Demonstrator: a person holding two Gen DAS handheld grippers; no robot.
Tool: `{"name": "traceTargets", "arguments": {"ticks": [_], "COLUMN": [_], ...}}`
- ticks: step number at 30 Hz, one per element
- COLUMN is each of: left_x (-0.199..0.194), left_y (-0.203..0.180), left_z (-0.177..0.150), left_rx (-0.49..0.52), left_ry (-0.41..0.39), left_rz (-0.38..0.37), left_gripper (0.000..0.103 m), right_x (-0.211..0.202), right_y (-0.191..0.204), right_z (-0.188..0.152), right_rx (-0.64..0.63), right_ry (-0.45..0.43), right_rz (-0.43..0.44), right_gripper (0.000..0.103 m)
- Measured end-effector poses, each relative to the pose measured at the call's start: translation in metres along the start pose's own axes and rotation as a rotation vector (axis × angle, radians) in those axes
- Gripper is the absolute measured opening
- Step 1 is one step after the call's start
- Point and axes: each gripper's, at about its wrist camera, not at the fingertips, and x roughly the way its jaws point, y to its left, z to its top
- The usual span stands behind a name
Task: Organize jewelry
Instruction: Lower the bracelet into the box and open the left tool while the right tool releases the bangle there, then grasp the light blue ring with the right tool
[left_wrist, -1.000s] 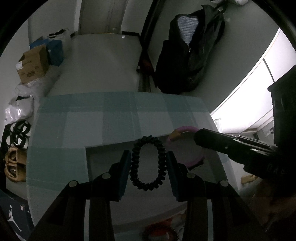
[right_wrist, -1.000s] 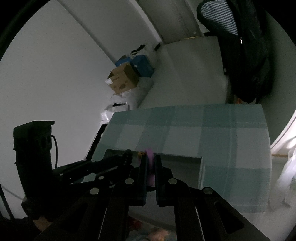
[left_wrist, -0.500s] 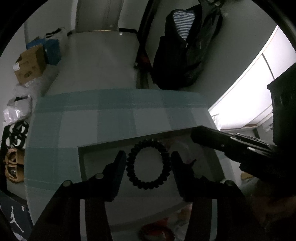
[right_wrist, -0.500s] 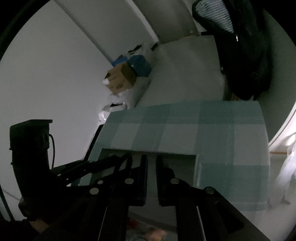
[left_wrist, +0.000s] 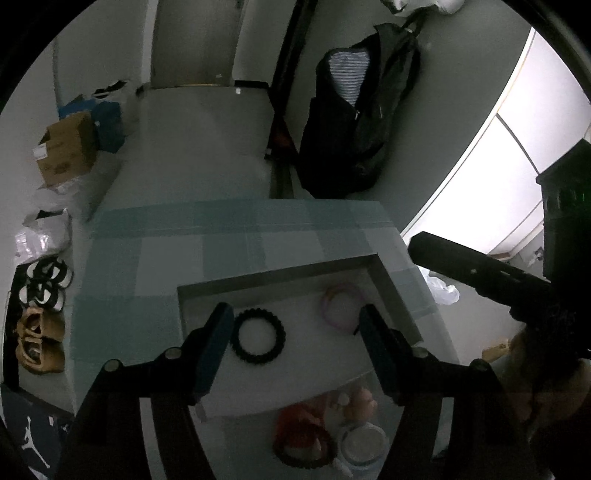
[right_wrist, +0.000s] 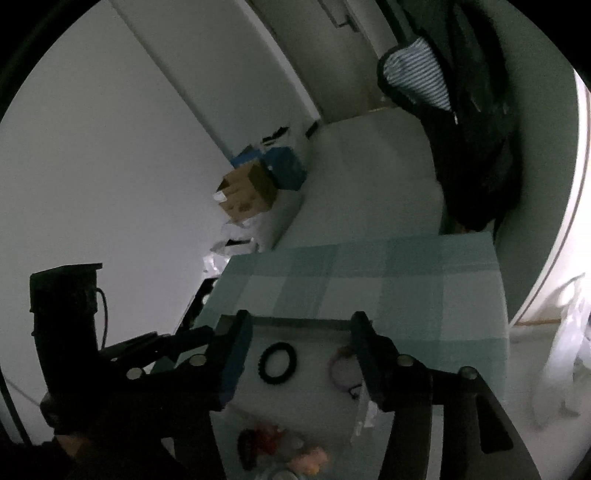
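A black beaded bracelet (left_wrist: 258, 341) and a pink bracelet (left_wrist: 342, 306) lie apart on the white floor of an open box (left_wrist: 395, 295) on the checked tablecloth. My left gripper (left_wrist: 295, 328) is open and empty above the box, fingers either side of both bracelets. My right gripper (right_wrist: 301, 347) is open and empty too, above the same box; it shows the black bracelet (right_wrist: 277, 363) and the pink bracelet (right_wrist: 345, 371). The right gripper's body shows in the left wrist view (left_wrist: 480, 269).
More jewelry lies near the table's front edge: a red and dark piece (left_wrist: 303, 435) and a round white lid (left_wrist: 364, 443). A black backpack (left_wrist: 354, 122) hangs behind the table. Cardboard boxes (left_wrist: 66, 147) and shoes (left_wrist: 40, 332) sit on the floor at left.
Both grippers opened and let go of their bracelets, which now lie in the box. Both grippers drew back and up from the box.
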Motion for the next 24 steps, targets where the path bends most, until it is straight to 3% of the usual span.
{"name": "traceTargets", "arguments": {"ticks": [4, 12, 19, 24], "left_x": [-0.009, -0.032, -0.051, -0.057], "left_y": [-0.006, -0.010, -0.004, -0.002], "left_z": [-0.009, -0.028, -0.043, -0.057], "left_rx": [0.031, 0.027, -0.051, -0.084], "left_ry": [-0.016, -0.085, -0.119, -0.119], "left_rz": [0.064, 0.116, 0.147, 0.191], "left_gripper": [0.066, 0.067, 0.067, 0.067], "right_x": [-0.009, -0.038, -0.062, -0.070], "right_y": [0.004, 0.015, 0.028, 0.036], "right_z": [-0.006, -0.023, -0.041, -0.060], "right_rx": [-0.018, -0.067, -0.114, -0.136], "right_ry": [-0.015, -0.068, -0.110, -0.104], "right_rz": [-0.014, -0.030, -0.041, -0.041], "right_gripper": [0.067, 0.085, 0.098, 0.101]}}
